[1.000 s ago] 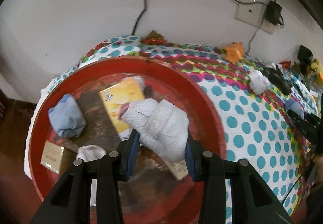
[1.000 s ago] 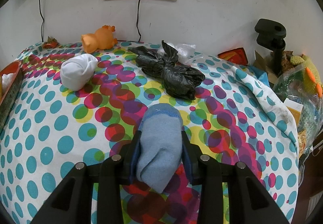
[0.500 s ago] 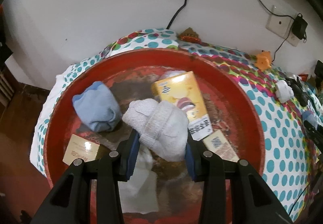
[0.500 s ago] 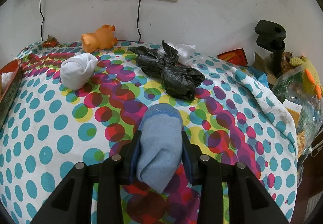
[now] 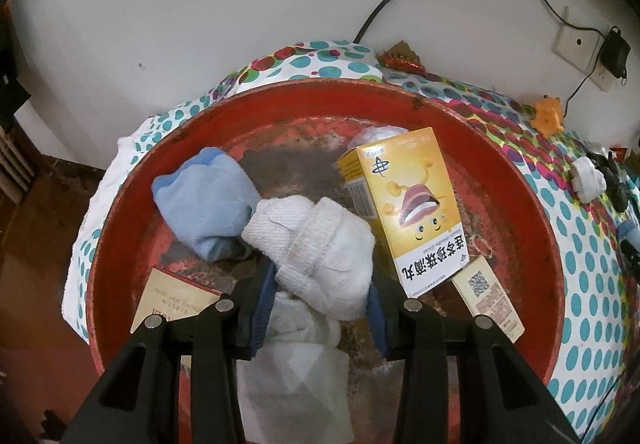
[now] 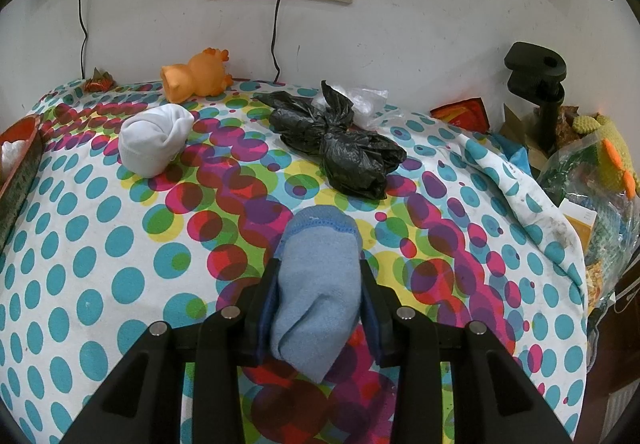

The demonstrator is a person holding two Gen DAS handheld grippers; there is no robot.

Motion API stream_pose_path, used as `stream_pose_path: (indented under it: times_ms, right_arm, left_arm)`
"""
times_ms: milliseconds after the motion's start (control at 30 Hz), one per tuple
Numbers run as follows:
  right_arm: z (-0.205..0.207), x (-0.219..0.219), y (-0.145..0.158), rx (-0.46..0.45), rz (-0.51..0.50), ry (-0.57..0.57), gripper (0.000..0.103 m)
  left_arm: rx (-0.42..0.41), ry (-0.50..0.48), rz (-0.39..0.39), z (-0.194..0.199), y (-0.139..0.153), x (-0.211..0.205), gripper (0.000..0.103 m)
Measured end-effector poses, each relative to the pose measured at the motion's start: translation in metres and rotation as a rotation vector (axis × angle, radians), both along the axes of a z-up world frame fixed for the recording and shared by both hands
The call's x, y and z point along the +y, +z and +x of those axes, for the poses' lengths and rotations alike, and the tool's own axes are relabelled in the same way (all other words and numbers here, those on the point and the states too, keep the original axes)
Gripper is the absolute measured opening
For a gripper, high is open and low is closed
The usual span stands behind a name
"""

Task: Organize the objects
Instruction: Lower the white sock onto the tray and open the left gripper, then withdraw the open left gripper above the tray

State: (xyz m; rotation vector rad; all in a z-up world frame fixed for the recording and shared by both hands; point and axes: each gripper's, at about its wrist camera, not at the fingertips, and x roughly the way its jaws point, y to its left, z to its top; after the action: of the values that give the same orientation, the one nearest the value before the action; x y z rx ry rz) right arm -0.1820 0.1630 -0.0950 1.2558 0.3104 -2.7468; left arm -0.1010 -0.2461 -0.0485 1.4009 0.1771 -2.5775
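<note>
Over the red basin [image 5: 532, 180], left gripper [image 5: 320, 284] clamped on a white sock roll [image 5: 320, 248]: lower beside the blue roll [image 5: 208, 204] (soft landing), then release. Right gripper [image 6: 318, 296] pinching another blue sock [image 6: 316, 284].

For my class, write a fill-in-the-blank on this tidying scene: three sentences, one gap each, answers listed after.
1. The left gripper is shut on a rolled sock of ______ colour, above the red basin.
2. The right gripper is shut on a rolled sock of ______ colour.
3. The tied plastic bag lying on the dotted cloth is ______ in colour.

Missing words: white; blue; black
</note>
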Motion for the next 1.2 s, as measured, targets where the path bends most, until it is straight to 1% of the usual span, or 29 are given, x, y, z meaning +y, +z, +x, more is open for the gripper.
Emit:
stream_pose_path:
  times_ms: [300, 500, 567, 633, 700, 767, 933, 1000, 1200]
  right_arm:
    - [0.001, -0.003, 0.000, 0.002, 0.008, 0.000, 0.038]
    - [0.001, -0.003, 0.000, 0.002, 0.009, 0.001, 0.038]
    - [0.001, -0.003, 0.000, 0.002, 0.009, 0.001, 0.038]
    - [0.001, -0.004, 0.000, 0.002, 0.009, 0.002, 0.038]
    - [0.001, -0.004, 0.000, 0.003, 0.014, 0.002, 0.038]
    - [0.001, -0.004, 0.000, 0.004, 0.020, 0.002, 0.038]
    - [0.001, -0.004, 0.001, 0.005, 0.023, 0.003, 0.038]
    - [0.001, -0.005, 0.001, 0.007, 0.030, 0.003, 0.038]
    - [0.001, -0.005, 0.001, 0.007, 0.032, 0.003, 0.038]
  left_arm:
    - [-0.004, -0.003, 0.025, -0.004, -0.006, -0.007, 0.041]
    - [-0.005, -0.021, 0.012, -0.004, -0.005, -0.004, 0.043]
    - [0.001, -0.021, 0.008, -0.003, -0.004, -0.003, 0.046]
    - [0.005, -0.019, -0.002, -0.002, -0.003, -0.003, 0.054]
    - [0.014, -0.020, -0.016, 0.000, 0.000, -0.001, 0.059]
    - [0.021, -0.021, -0.030, 0.003, 0.003, 0.002, 0.062]
    - [0.041, -0.020, -0.056, 0.011, 0.012, 0.009, 0.074]
    - [0.053, -0.022, -0.067, 0.016, 0.015, 0.013, 0.077]
    - [0.076, -0.039, -0.178, 0.034, 0.021, 0.026, 0.087]
